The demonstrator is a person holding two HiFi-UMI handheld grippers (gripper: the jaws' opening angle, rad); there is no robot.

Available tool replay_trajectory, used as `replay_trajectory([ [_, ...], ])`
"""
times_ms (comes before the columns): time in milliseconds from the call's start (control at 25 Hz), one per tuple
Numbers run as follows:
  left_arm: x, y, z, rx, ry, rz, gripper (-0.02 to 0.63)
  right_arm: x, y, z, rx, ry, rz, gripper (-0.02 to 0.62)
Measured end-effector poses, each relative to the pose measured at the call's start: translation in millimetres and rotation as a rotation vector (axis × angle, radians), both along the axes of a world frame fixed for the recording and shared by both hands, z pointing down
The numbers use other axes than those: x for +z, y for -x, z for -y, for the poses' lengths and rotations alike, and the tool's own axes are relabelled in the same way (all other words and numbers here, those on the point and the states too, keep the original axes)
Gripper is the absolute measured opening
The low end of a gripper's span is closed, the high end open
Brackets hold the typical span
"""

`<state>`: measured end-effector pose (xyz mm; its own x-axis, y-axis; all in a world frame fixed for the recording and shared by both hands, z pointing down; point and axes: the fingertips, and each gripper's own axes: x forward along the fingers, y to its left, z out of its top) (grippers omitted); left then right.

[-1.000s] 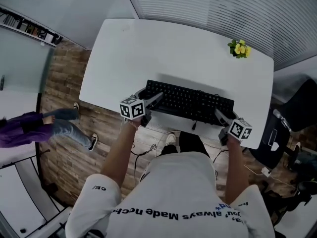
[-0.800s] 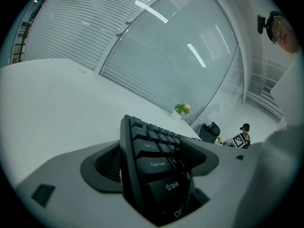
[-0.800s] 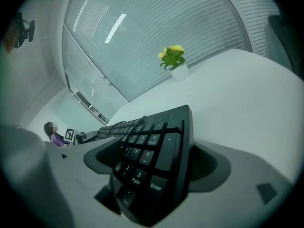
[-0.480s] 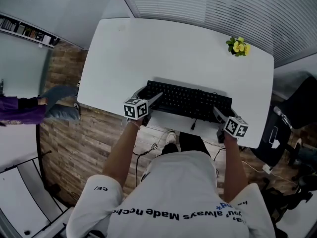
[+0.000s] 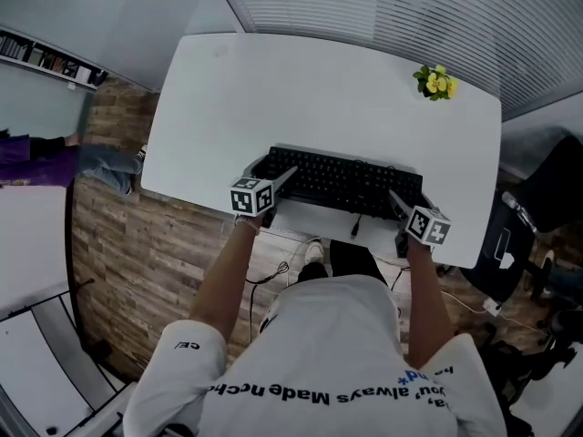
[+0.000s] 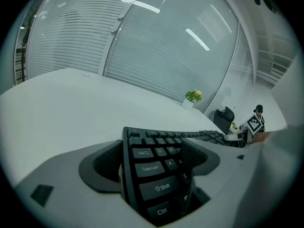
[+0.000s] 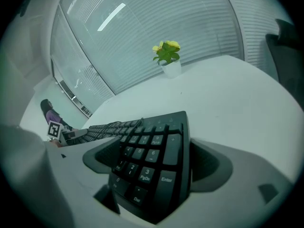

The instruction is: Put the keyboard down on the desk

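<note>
A black keyboard (image 5: 344, 182) lies flat on the white desk (image 5: 301, 89), close to its near edge. My left gripper (image 5: 273, 171) straddles the keyboard's left end, and my right gripper (image 5: 401, 203) straddles its right end. In the left gripper view the Caps Lock end of the keyboard (image 6: 142, 167) stands between the spread jaws of the left gripper (image 6: 159, 151), with a thin gap beside the pad. In the right gripper view the number-pad end (image 7: 152, 146) sits between the jaws of the right gripper (image 7: 156, 160), also with a sliver of gap. Both grippers are open.
A small pot of yellow flowers (image 5: 434, 84) stands at the desk's far right corner. A dark office chair (image 5: 547, 189) is beside the desk on the right. A person (image 5: 55, 153) is on the wooden floor at the left. A cable (image 5: 357, 228) hangs off the near edge.
The keyboard and both grippers have shifted slightly away from me on the desk. The person on the left has walked further towards the left edge of the view.
</note>
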<state>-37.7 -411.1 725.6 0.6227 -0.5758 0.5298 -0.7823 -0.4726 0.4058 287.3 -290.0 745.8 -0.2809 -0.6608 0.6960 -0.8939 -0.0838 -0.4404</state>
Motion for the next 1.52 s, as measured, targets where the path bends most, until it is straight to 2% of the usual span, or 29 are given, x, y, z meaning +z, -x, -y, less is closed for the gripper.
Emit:
replay_trajectory([
  [320, 3.5, -0.8, 1.0, 0.009, 0.006, 0.033, 0.391, 3.5, -1.1, -1.6, 0.005, 0.055, -0.062, 0.471],
  [480, 12.7, -5.4, -2.3, 0.048, 0.026, 0.097, 0.394, 10.2, -3.8, -5.7, -0.023, 0.094, -0.144, 0.485],
  [600, 13.9, -5.6, -0.9, 0.055, 0.024, 0.117, 0.394, 12.8, -3.5, -4.6, -0.023, 0.097, -0.165, 0.482],
  [920, 12.4, -8.5, 0.3, 0.06, -0.034, 0.237, 0.393, 15.3, -3.9, -3.0, -0.047, 0.084, -0.281, 0.482],
  [1040, 6.2, -4.6, 1.7, 0.031, -0.064, 0.253, 0.393, 22.6, -5.2, -5.3, -0.067, 0.07, -0.304, 0.482],
  [1160, -6.9, 8.6, 0.7, -0.027, -0.103, 0.246, 0.393, 6.2, -8.1, -7.5, -0.067, 0.016, -0.348, 0.431],
  [1320, -39.5, 16.3, -11.4, -0.045, -0.184, 0.219, 0.388, -29.1, -10.9, -12.4, -0.077, -0.102, -0.397, 0.334],
  [1360, -50.7, 16.4, -15.5, -0.049, -0.206, 0.206, 0.37, -40.9, -8.9, -14.0, -0.088, -0.138, -0.41, 0.3],
  [1440, -75.4, 16.1, -24.0, -0.057, -0.256, 0.179, 0.271, -65.6, -0.3, -17.5, -0.119, -0.208, -0.427, 0.251],
  [1520, -102.4, 13.3, -33.4, -0.059, -0.304, 0.138, 0.221, -90.4, 11.3, -21.6, -0.144, -0.268, -0.424, 0.201],
])
